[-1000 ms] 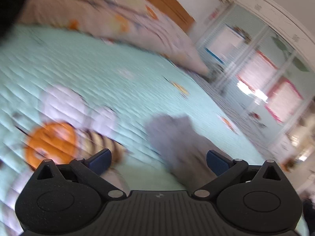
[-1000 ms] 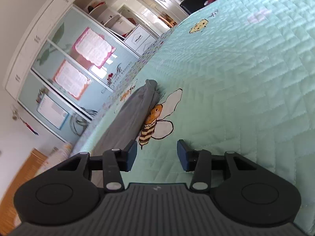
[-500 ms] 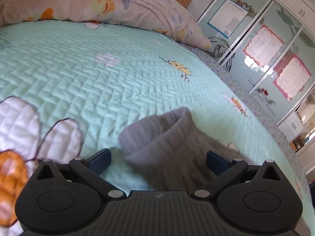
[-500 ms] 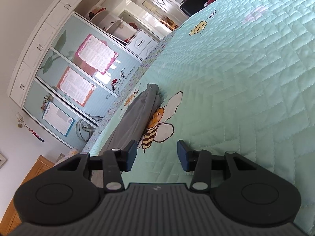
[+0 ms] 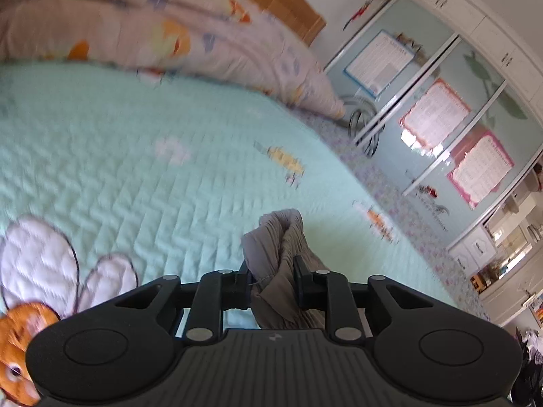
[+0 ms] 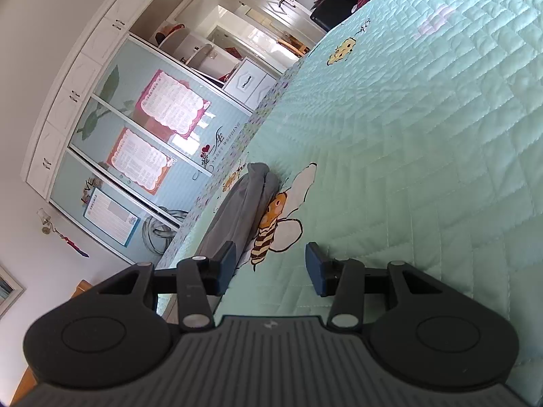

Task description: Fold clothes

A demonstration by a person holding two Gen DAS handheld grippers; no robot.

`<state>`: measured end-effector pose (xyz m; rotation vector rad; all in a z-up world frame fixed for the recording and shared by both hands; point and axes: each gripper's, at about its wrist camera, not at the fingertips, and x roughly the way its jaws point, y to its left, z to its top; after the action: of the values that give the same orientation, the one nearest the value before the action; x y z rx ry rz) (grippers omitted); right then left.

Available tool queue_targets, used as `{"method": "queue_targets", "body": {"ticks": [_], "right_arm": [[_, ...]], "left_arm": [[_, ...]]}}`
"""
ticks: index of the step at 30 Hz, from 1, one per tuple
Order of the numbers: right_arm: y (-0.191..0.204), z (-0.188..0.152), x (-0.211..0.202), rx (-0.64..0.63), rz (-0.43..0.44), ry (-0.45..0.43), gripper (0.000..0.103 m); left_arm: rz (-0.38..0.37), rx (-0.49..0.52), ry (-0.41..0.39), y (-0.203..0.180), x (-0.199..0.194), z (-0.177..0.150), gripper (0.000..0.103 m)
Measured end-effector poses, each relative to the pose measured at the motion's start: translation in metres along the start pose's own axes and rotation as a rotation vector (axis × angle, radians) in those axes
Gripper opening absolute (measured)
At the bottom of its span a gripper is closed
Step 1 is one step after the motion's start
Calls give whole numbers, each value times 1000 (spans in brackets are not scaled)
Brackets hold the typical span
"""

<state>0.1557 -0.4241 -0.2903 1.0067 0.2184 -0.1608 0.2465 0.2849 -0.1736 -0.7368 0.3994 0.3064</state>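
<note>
Left gripper (image 5: 271, 283) is closing on a bunched end of the grey garment (image 5: 283, 268), and the cloth sits squarely between the jaws, pinched into a crumpled wad that pokes up past the fingertips. That end looks lifted off the mint quilted bedspread (image 5: 169, 183); below the jaws the fabric drops out of view behind the gripper body. So one end is caught, no more than that.

Over on the other side, the right gripper (image 6: 269, 268) hangs with its jaws half apart and nothing between them, only bedspread showing through the gap. From its view the grey garment (image 6: 237, 210) lies as a long narrow strip along the edge of the bedspread (image 6: 424, 135) on the wardrobe side, right beside the embroidered bee (image 6: 271, 220), its far end rumpled into a small hump. The right gripper's left fingertip (image 6: 227, 257) overlaps the strip's near part in the picture, but I cannot tell whether it touches the cloth.

How far along? Early, by my reading. The garment reads as a loose, ropy strip rather than a flat panel, with no crisp edges or a stacked rectangle anywhere near the bee. Still to come, I judge: a second hold for the right gripper, spreading the cloth flat on the bedspread, then the folds themselves
</note>
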Motion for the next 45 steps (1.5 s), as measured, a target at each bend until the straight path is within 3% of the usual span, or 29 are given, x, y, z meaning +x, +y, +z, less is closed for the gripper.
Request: {"method": "queue_targets", "body": {"ticks": [4,7,8,12,14,16,23,26,32,36,40,45], "right_arm": [[-4,1,-4,20,20,-6,48],[-6,1,-5,29,31,-9,48],[-7,1,-5,32,35,-10,48],[-8,1,-6,37,41,-11,48],[-5,-1,-7,36,39,-13,48],[9,-13,-8,39,35,-20,48],[12,-14,-5,44,39,-23,48],[13,-14,-4,49,43,-24,48],[10,-11,-5,57,51,-25,48],[10,-10,-4,58,53,-26,48],[6,-7,-7,53,53,-25,48],[11,-13,-19,35,24,-20,48]], "left_arm": [[99,-6,-25,17,-5,5,24],[161,-47,95,50,15,1,32],[157,-60,113,60,16,-2,34],[137,-10,43,59,-6,-3,45],[152,-11,2,59,-19,-1,66],[161,-38,-27,61,-32,-4,80],[57,-47,17,55,-67,-51,87],[16,13,35,38,-75,-82,102],[54,304,39,-6,-77,-137,102],[102,381,59,-14,-71,-144,103],[95,374,60,-11,-72,-147,103],[7,276,21,8,-80,-145,102]]}}
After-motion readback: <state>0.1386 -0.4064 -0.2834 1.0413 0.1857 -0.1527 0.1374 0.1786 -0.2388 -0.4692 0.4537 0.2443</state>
